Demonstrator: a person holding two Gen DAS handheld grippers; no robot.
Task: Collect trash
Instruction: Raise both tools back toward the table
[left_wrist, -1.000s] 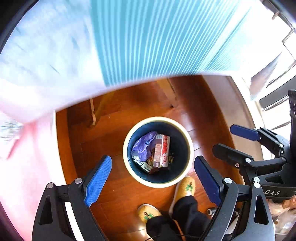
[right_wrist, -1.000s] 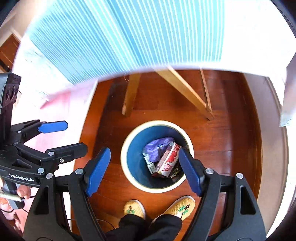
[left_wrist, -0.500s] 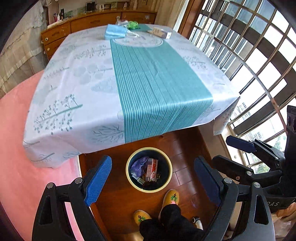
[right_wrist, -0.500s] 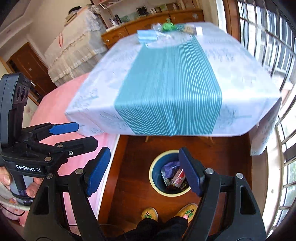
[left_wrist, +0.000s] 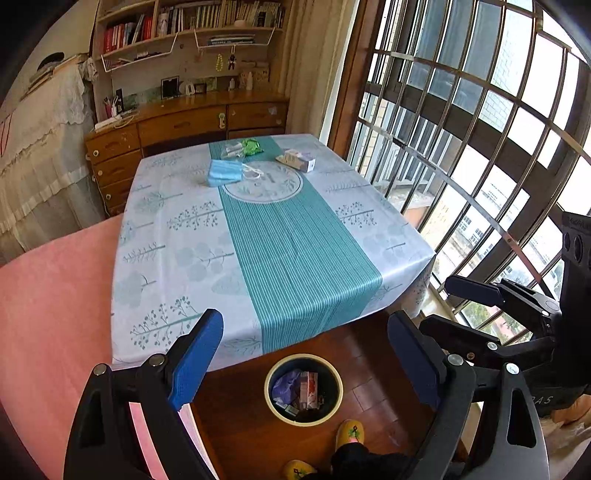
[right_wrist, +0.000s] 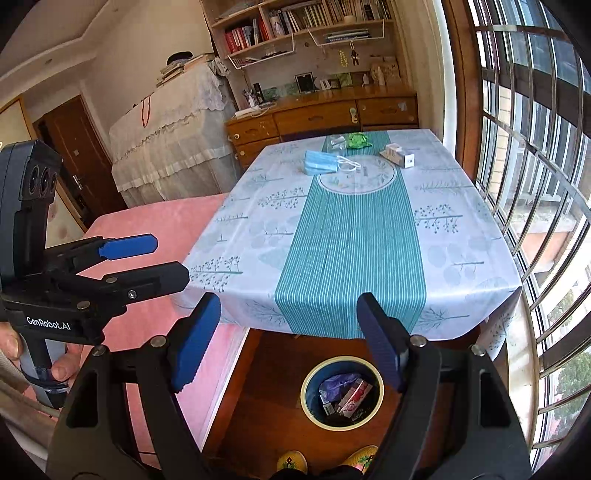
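A round bin stands on the wooden floor by the table's near edge, holding a purple bag and cartons. At the far end of the table lie a blue face mask, a green wrapper, a clear wrapper and a small box. My left gripper and right gripper are both open and empty, held high above the bin.
A pink bed borders the table's left side. Barred windows run along the right. A wooden dresser stands behind the table. The person's yellow slippers are beside the bin.
Both grippers have risen and tilted up from looking down into the bin; the whole tabletop and room behind it have come into view. Both stay open.
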